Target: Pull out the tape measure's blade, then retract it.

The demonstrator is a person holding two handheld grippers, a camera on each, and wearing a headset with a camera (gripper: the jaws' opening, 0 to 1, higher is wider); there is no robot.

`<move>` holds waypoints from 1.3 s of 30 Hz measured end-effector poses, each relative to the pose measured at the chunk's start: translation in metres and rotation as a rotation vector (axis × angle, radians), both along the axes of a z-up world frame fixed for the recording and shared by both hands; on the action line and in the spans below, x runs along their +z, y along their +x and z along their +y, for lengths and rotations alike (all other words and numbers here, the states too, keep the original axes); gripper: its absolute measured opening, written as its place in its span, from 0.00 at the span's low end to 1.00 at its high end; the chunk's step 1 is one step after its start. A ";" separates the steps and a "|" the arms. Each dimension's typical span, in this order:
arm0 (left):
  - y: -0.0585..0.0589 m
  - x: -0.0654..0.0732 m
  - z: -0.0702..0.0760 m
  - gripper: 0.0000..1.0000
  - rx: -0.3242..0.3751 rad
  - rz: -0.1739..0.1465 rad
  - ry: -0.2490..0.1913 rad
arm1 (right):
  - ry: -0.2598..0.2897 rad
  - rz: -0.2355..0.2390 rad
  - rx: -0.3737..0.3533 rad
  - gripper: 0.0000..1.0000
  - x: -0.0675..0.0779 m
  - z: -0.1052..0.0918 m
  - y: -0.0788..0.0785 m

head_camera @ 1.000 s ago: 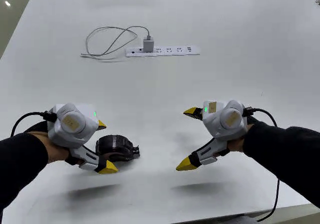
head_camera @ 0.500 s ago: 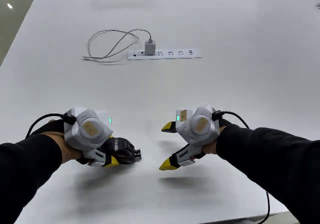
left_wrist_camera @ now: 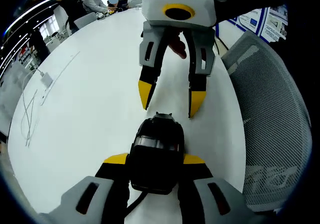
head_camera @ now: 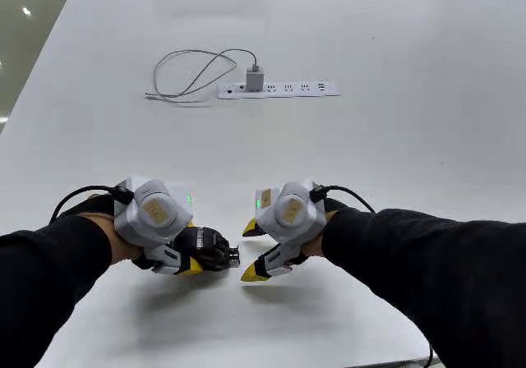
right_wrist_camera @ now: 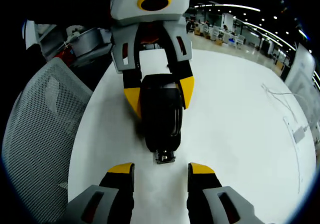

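Note:
A black tape measure rests on the white table near its front edge, and my left gripper is shut on its case. In the left gripper view the case sits between the yellow-tipped jaws of my left gripper. My right gripper is open just right of the tape, and its fingertips face the case's front. In the right gripper view the blade hook pokes from the case, just ahead of my open right gripper.
A white power strip with a plugged charger and a looped grey cable lies mid-table, far behind. The table's front edge is close to both hands. A mesh chair stands beside the table.
My left gripper has shut on the tape measure's case. The right gripper has moved left across the table until its open jaws are right at the tape's front.

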State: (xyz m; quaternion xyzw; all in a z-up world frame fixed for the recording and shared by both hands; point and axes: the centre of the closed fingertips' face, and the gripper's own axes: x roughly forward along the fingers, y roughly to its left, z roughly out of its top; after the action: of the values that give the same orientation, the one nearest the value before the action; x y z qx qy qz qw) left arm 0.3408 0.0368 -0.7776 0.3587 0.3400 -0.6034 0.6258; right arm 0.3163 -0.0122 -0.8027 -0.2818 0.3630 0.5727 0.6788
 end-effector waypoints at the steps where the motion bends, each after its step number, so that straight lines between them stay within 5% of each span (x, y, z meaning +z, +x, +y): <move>1: 0.000 0.000 0.000 0.32 -0.005 0.000 0.006 | -0.008 -0.001 0.008 0.39 -0.002 0.000 0.000; 5: 0.000 -0.001 0.001 0.33 -0.012 0.000 0.063 | -0.018 0.006 0.036 0.33 -0.003 0.004 -0.002; 8: 0.000 -0.001 0.002 0.34 -0.011 -0.001 0.067 | -0.010 0.004 0.040 0.31 0.000 0.009 -0.001; 17: -0.002 0.012 -0.009 0.34 -0.014 0.032 -0.007 | -0.012 -0.036 0.055 0.13 -0.004 0.016 0.007; 23: -0.001 0.005 -0.009 0.32 -0.065 -0.036 0.024 | -0.013 -0.021 0.047 0.11 -0.005 0.015 0.009; 39: -0.002 0.007 -0.007 0.31 -0.072 -0.045 -0.018 | 0.024 -0.033 0.025 0.09 -0.004 0.007 0.006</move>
State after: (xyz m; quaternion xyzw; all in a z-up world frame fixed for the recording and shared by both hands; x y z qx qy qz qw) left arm 0.3384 0.0297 -0.7707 0.3788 0.3072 -0.6203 0.6143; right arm 0.3220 -0.0052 -0.8067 -0.2875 0.3413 0.5806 0.6810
